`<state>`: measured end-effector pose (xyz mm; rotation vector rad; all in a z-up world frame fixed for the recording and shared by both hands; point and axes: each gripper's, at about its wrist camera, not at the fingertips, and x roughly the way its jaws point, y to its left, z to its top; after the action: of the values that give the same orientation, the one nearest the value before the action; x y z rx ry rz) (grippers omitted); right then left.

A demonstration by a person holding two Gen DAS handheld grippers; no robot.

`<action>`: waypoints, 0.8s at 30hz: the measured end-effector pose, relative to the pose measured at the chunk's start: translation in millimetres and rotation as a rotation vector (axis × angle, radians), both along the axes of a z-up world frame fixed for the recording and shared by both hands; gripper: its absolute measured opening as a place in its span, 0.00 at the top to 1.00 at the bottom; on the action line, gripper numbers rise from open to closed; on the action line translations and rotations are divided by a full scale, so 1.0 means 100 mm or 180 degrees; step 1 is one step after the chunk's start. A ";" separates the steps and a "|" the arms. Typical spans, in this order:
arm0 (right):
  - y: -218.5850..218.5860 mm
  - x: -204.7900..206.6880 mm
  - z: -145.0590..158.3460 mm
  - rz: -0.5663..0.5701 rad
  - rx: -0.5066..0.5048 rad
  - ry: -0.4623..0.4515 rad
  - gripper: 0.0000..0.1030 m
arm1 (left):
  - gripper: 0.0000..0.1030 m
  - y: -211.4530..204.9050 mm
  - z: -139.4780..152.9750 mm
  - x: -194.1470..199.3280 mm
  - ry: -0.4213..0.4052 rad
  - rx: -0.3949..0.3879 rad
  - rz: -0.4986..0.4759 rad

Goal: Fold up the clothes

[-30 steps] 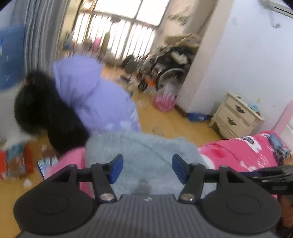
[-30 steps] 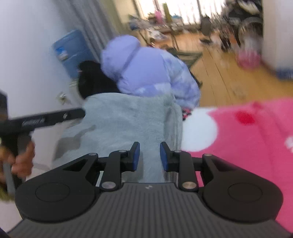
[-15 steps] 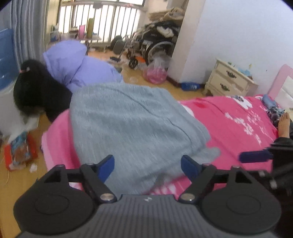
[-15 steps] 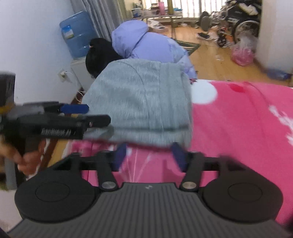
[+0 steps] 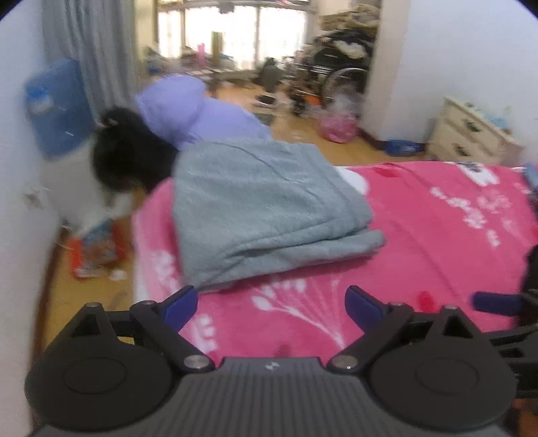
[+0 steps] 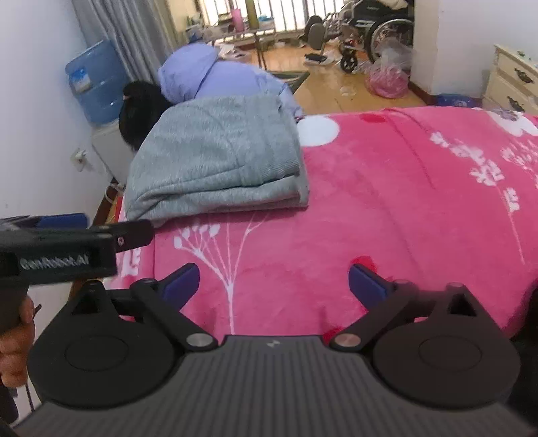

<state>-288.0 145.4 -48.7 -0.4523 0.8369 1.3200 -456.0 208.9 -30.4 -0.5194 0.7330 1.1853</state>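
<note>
A grey fleece garment (image 5: pixel 255 208) (image 6: pixel 218 161) lies folded in a thick stack at the far left corner of the pink flowered blanket (image 5: pixel 437 235) (image 6: pixel 386 208). My left gripper (image 5: pixel 270 304) hovers over the blanket short of the stack's near edge, jaws still opening wide, nothing between them. My right gripper (image 6: pixel 274 285) is also pulled back from the stack, jaws opening wide over bare blanket, nothing between them. The left gripper's body shows at the left of the right wrist view, held by a hand (image 6: pixel 15 339).
A person in a lilac jacket (image 6: pixel 215 77) with dark hair (image 5: pixel 124 151) bends low beyond the bed's far corner. A blue water bottle (image 6: pixel 95 80) stands on a dispenser by the left wall. A cream nightstand (image 5: pixel 470 137), a pink bag (image 6: pixel 386 80) and a wheelchair (image 6: pixel 376 30) are further off.
Both grippers have let go of the grey garment and drawn back toward me, their jaws spreading wide. The garment now rests folded on the blanket.
</note>
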 end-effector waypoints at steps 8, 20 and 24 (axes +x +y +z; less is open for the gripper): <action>-0.09 0.01 0.02 -0.0154 0.0053 0.0002 0.01 | 0.05 -0.06 0.12 0.05 0.0116 0.0153 0.0170; -0.01 0.00 -0.11 -0.0229 -0.0214 -0.0053 0.01 | 0.05 0.08 -0.02 0.09 0.0298 0.0116 0.0171; 0.03 -0.07 -0.15 -0.0157 -0.0273 -0.0145 0.01 | 0.05 0.10 -0.08 0.05 0.0289 0.0075 0.0342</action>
<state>-295.2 148.8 -63.5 -0.5242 0.8640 1.2277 -450.8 219.3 -38.6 -0.4927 0.7753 1.3232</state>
